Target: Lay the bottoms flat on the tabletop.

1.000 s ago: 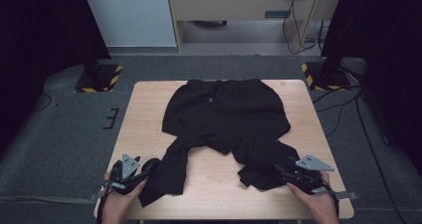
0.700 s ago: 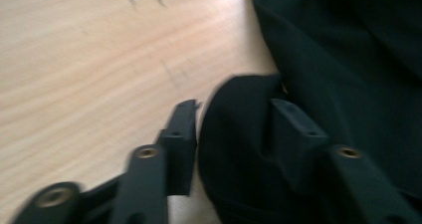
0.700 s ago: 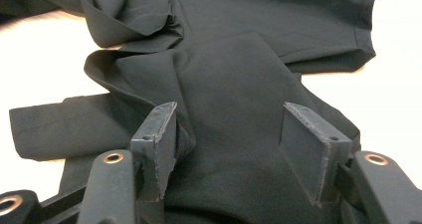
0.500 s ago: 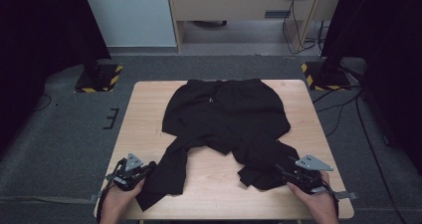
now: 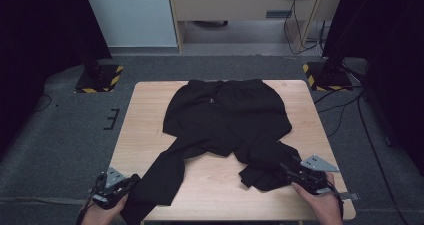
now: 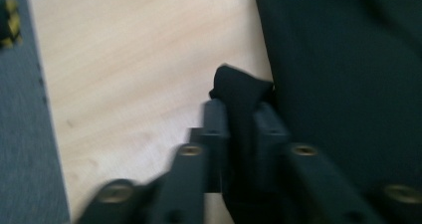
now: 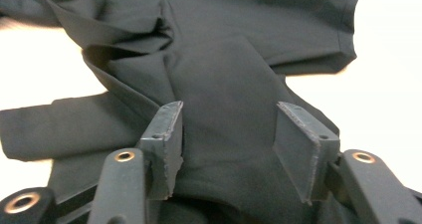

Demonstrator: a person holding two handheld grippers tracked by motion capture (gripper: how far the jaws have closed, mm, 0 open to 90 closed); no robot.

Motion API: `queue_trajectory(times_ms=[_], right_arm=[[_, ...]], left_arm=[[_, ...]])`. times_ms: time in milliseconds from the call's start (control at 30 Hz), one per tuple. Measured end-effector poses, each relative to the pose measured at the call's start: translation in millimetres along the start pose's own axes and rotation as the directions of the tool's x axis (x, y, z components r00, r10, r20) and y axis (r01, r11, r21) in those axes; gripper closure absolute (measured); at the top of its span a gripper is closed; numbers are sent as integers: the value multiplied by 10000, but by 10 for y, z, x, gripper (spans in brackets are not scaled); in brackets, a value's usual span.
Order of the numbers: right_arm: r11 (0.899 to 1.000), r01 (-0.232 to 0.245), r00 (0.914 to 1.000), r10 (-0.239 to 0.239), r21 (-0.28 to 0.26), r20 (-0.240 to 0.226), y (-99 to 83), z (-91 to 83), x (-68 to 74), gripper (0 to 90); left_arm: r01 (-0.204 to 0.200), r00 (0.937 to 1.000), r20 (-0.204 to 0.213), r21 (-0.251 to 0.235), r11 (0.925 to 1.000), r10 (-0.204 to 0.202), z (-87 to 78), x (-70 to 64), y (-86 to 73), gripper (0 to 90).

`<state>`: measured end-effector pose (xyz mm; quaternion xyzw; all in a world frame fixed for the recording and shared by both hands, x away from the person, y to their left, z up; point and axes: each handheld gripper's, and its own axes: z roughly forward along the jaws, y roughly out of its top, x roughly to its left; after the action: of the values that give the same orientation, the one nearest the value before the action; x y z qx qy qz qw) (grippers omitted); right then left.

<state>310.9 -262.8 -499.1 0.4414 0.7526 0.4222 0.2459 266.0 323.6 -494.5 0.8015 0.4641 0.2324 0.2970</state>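
Straightening the trousers (image 5: 225,115): left tool (image 6: 239,129) pinches the 7 o'clock leg hem; right tool (image 7: 229,134), spread over the crumpled 5 o'clock leg, should close next.

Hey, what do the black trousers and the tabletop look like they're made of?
The black trousers look like a thin woven fabric, perhaps a polyester or cotton blend, matte: they crease in soft folds and show no shine. The exact fibre cannot be told. The table top looks like light wood or a wood-look laminate, smooth and satin, with faint straight grain lines; solid wood or veneer is unclear.
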Motion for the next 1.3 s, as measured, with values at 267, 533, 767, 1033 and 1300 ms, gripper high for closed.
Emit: queue_trajectory(times_ms=[267, 533, 767, 1033, 1300], right_arm=[[9987, -37, 9975, 1, -509, -700, 241, 8, 40, 622], [9922, -122, 9987, 59, 1238, 513, 94, 511, -191, 346], [9839, -1074, 9942, 1073, 1431, 85, 116, 749, -358, 446], [9805, -498, 9972, 596, 1900, -458, 125, 771, -295, 840], [9839, -780, 9946, 879, 1606, -554, 112, 692, -337, 776]], left_arm=[[244, 9954, 940, -926, 9954, -156, 545, -10, 495, 380], [182, 9917, 1276, -85, 9998, -170, 991, -10, 573, 464], [-192, 9837, 1793, 241, 9995, 146, 845, -86, 505, 778], [-400, 9821, 1861, 531, 9978, 295, 503, -173, 353, 884], [-209, 9901, 1374, -444, 9988, 268, 468, -129, 358, 772]])
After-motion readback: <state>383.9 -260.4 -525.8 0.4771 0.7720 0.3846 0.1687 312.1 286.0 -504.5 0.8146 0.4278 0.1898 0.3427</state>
